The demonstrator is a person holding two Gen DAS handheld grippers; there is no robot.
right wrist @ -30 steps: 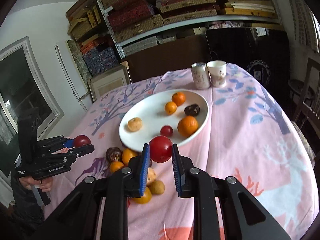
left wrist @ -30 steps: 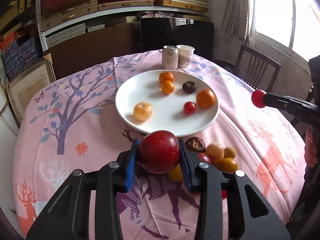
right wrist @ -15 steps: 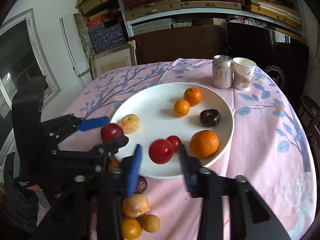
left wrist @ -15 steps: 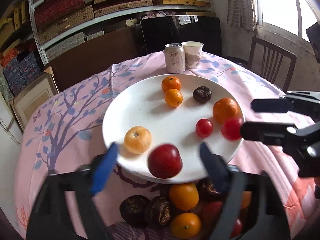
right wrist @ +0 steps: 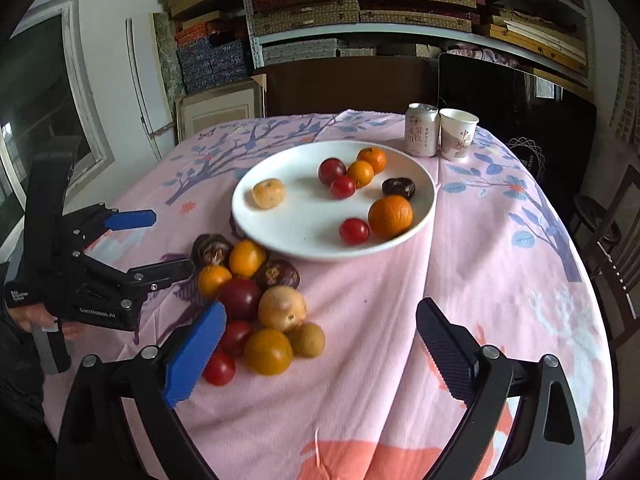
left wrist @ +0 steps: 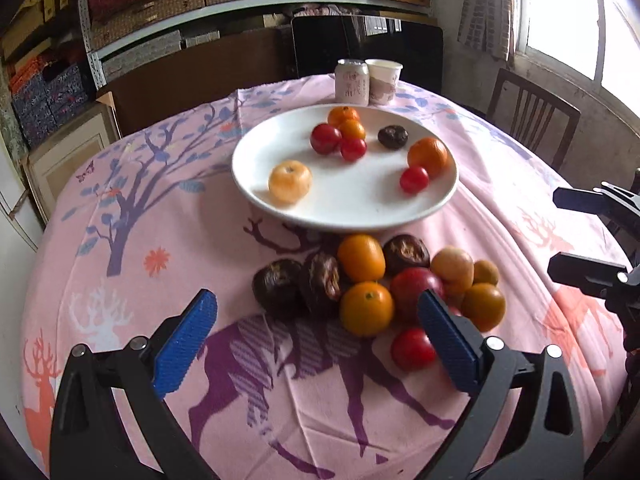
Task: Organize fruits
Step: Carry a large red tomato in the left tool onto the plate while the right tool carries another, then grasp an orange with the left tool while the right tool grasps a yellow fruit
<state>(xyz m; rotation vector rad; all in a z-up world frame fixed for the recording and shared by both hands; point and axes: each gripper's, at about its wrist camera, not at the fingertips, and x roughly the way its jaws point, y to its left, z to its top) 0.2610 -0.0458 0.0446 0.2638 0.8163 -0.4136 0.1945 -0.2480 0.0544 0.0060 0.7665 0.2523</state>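
A white plate [left wrist: 360,208] [right wrist: 304,240] holds several fruits: a dark red plum [left wrist: 325,138] [right wrist: 331,170], small red tomatoes [left wrist: 414,179] [right wrist: 354,231], oranges [left wrist: 427,156] [right wrist: 390,216] and a dark wrinkled fruit [left wrist: 393,137]. A pile of loose fruit [left wrist: 366,308] [right wrist: 268,350] lies on the cloth in front of the plate. My left gripper [left wrist: 316,340] is open and empty, low over the cloth before the pile; it also shows in the right wrist view [right wrist: 160,240]. My right gripper [right wrist: 320,352] is open and empty, right of the pile; it also shows in the left wrist view [left wrist: 576,236].
A drink can [left wrist: 351,81] [right wrist: 421,129] and a paper cup [left wrist: 383,80] [right wrist: 457,134] stand behind the plate. The round table has a pink patterned cloth [left wrist: 120,240]. A wooden chair [left wrist: 528,120] stands at the right. Shelves with boxes [right wrist: 360,12] line the back wall.
Both grippers opened, left the plum and the red tomato on the plate, and pulled back toward the near edge. The two fruits now rest beside the small oranges at the plate's back.
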